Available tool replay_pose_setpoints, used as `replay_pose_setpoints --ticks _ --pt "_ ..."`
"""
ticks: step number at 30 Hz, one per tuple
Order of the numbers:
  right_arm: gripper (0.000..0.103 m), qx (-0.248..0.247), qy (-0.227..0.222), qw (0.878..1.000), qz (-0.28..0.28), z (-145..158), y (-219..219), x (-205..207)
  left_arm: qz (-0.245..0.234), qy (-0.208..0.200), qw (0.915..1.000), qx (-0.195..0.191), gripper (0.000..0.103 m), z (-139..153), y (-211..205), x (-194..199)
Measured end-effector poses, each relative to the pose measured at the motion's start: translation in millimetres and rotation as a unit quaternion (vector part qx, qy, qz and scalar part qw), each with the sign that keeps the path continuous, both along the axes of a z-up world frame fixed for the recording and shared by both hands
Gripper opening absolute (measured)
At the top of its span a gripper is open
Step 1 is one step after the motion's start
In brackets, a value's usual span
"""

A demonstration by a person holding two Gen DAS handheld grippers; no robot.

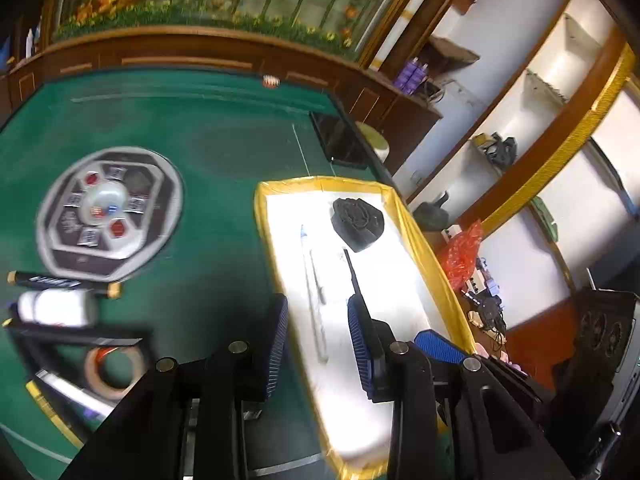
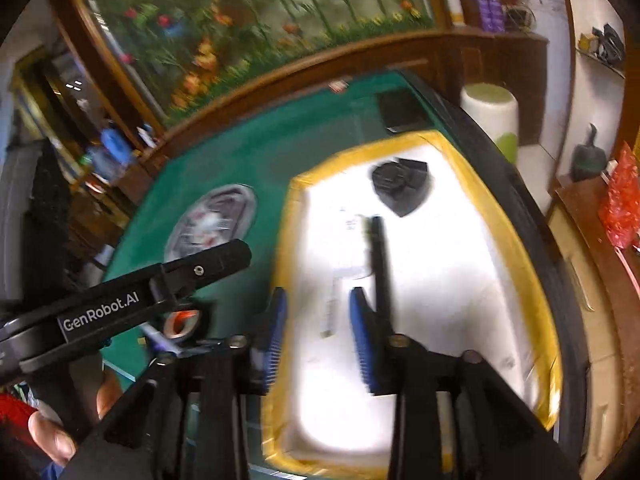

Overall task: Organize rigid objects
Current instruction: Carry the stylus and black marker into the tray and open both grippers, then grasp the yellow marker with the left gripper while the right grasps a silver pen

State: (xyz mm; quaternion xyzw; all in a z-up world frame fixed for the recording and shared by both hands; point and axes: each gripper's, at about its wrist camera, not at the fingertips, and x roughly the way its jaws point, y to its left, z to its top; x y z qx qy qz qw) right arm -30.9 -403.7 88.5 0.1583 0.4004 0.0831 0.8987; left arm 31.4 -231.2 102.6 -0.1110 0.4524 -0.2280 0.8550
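Green tabletop (image 1: pixel 208 140) carrying a yellow-rimmed white tray (image 1: pixel 424 248). Tray holds a black faceted object (image 1: pixel 357 222), black pen (image 2: pixel 380 264) and clear pen (image 1: pixel 314 292). Left hand-held gripper (image 1: pixel 318 344) and right hand-held gripper (image 2: pixel 318 336) hover open and empty, pens ahead of them.

"GenRobot.AI" in white letters runs along the black arm of my left tool (image 2: pixel 168 292), seen from my right wrist. Markings on the table's round centre panel (image 1: pixel 108 212) are too blurred to read.
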Motion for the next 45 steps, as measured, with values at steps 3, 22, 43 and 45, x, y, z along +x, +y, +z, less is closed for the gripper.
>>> replay_pose_setpoints --ticks 3,22,43,45 --pt "0.037 -0.003 -0.017 0.999 0.029 2.3 27.1 -15.2 0.002 -0.023 0.9997 -0.007 0.034 12.4 33.7 -29.1" --pt "0.037 -0.041 0.059 0.993 0.098 -39.9 167.3 15.4 0.138 -0.064 0.9881 0.022 0.05 -57.4 248.0 -71.4" --pt "0.046 -0.023 0.077 0.993 0.081 -65.0 150.5 24.3 0.11 -0.049 0.9927 -0.013 0.05 -74.9 250.1 -66.4" --pt "0.047 -0.022 0.079 0.991 0.102 -64.6 157.4 11.7 0.12 -0.058 0.991 -0.015 0.05 -72.8 252.6 -69.0"
